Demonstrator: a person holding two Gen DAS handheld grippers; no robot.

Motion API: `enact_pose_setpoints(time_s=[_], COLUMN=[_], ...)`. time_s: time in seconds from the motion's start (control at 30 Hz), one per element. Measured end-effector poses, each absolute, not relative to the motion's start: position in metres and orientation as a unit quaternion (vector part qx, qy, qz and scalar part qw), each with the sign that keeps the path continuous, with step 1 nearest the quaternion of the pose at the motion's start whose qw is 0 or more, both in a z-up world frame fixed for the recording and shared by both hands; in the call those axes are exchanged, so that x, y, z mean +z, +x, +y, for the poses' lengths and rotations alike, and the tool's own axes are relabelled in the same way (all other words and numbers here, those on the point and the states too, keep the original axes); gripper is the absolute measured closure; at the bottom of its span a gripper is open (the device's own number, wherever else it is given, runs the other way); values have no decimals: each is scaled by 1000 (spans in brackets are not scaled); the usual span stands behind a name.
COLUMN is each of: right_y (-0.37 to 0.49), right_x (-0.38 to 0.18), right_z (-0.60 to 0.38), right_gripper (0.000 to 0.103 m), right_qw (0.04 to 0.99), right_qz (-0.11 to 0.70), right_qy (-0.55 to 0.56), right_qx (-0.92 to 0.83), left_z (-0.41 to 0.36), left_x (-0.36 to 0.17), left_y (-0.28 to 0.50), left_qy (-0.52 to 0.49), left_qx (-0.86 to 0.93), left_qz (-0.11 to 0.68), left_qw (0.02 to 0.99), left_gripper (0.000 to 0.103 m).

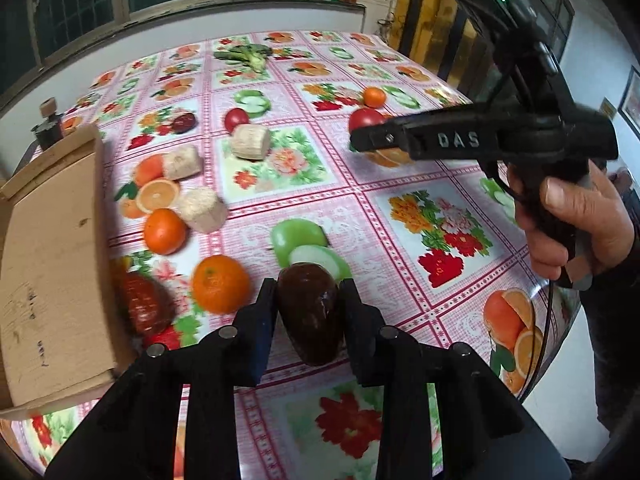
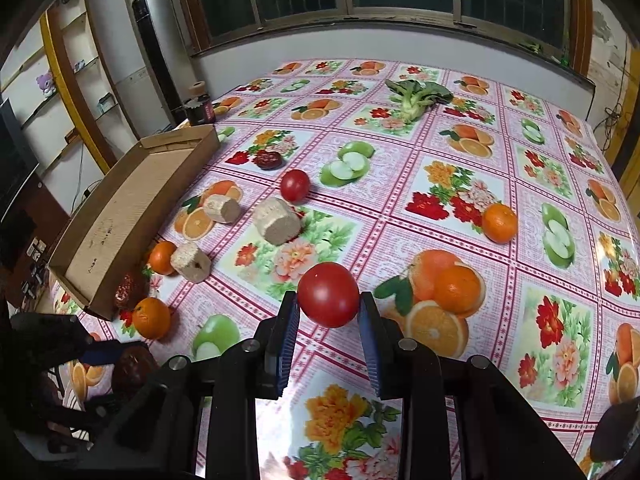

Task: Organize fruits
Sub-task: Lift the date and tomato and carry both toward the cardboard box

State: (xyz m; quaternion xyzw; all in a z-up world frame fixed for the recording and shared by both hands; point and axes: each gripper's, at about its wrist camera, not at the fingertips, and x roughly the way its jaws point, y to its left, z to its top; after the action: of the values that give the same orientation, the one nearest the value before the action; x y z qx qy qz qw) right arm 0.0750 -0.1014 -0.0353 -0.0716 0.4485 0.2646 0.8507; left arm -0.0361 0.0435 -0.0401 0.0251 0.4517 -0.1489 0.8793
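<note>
My left gripper is shut on a dark red jujube-like fruit, held just above the table near the cardboard tray. My right gripper is shut on a red tomato; it also shows in the left wrist view, over the table's right side. Loose on the cloth lie oranges, a second tomato, another dark red fruit beside the tray, and a small one farther back.
Three pale corn-cob chunks lie among the fruit. A leafy green vegetable lies at the far side. A dark jar stands behind the tray. The tablecloth carries printed fruit pictures.
</note>
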Motion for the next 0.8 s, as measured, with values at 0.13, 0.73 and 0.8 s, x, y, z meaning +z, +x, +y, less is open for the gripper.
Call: enact_pose_setpoints(time_s=[0.13, 0.73, 0.8], right_y=[71, 41, 38], right_x=[-32, -18, -17], right_z=[-92, -9, 4], right_gripper=[73, 73, 73], right_qw=[849, 824, 820], right_qz=[447, 434, 432], right_qy=[-75, -88, -91], right_qx=[273, 354, 364], left_z=[58, 136, 146], left_x=[-32, -13, -12], left_y=[-40, -53, -54], left_qy=[17, -17, -21], left_qx=[-138, -63, -53], left_qz=[444, 417, 416], left_qw=[885, 907, 908], left_gripper=[75, 75, 75])
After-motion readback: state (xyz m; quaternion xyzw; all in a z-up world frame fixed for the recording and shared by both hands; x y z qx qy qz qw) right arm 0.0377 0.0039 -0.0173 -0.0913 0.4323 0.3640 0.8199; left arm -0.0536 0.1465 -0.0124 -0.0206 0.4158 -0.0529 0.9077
